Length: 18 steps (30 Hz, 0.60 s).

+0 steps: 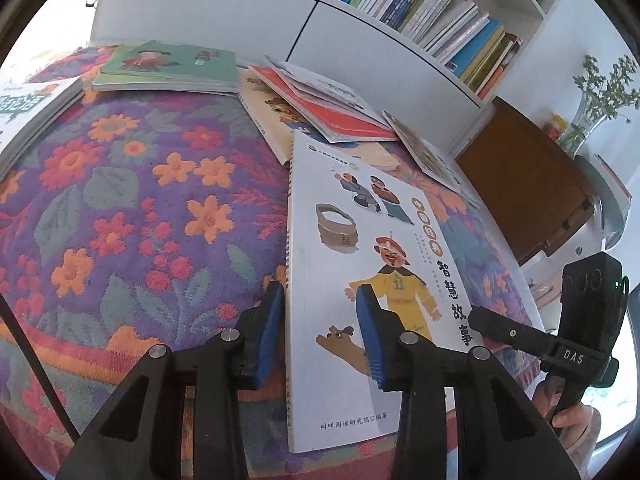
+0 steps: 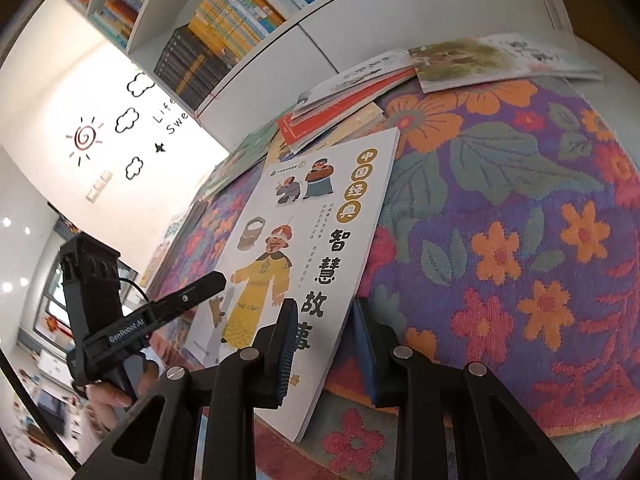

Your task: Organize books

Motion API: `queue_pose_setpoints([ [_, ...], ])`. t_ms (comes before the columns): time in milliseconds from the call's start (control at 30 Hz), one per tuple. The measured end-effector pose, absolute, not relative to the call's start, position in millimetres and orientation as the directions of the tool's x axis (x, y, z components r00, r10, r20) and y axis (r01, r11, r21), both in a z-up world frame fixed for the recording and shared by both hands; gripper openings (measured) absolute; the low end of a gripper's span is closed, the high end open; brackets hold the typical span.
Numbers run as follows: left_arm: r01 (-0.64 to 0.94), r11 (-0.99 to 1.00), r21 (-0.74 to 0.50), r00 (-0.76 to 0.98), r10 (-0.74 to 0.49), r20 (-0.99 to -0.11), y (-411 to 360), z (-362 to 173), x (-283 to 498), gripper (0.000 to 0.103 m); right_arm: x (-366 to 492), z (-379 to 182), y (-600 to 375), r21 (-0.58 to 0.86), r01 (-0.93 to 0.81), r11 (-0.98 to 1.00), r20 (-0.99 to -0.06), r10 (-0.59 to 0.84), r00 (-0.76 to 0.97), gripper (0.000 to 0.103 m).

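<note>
White book (image 1: pixel 360 280) flat on floral cloth (image 1: pixel 140 200), long axis running away from both tongs.
Left gripper (image 1: pixel 320 332) released, straddling spine edge; right gripper (image 2: pixel 320 344) released, straddling opposite edge; equally near.

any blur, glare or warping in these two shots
Left wrist view: fisheye bends the bookshelf and floral cloth; the white storybook is sharp and the window corner at lower right is blown out. Right wrist view: same curvature; lower left room is smeared, ceiling lights flare, the wall is overexposed.
</note>
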<state>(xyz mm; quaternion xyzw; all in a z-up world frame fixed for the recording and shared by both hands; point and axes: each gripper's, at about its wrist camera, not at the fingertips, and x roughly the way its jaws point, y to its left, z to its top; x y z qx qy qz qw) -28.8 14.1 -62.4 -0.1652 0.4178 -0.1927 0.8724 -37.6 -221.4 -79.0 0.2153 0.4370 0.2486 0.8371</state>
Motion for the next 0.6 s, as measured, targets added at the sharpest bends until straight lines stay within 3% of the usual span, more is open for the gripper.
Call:
queue_pose_setpoints([
  [233,0.206,0.856,-0.474,0.570,-0.499,-0.653,18,-63,-27,0.035,-35,-78,-215,0.550,-0.213,0.808,-0.632,0.569,0.526,0.027],
  [367,0.206,0.857,-0.472,0.571,-0.497,-0.653,17,-64,-29,0.035,-40,-73,-203,0.462,-0.231,0.856,-0.665,0.507,0.549,0.027],
  [600,0.206,0.857,-0.471,0.571,-0.497,-0.654,17,-65,-29,0.036,-36,-78,-215,0.546,-0.218,0.809,-0.634,0.569,0.524,0.027],
])
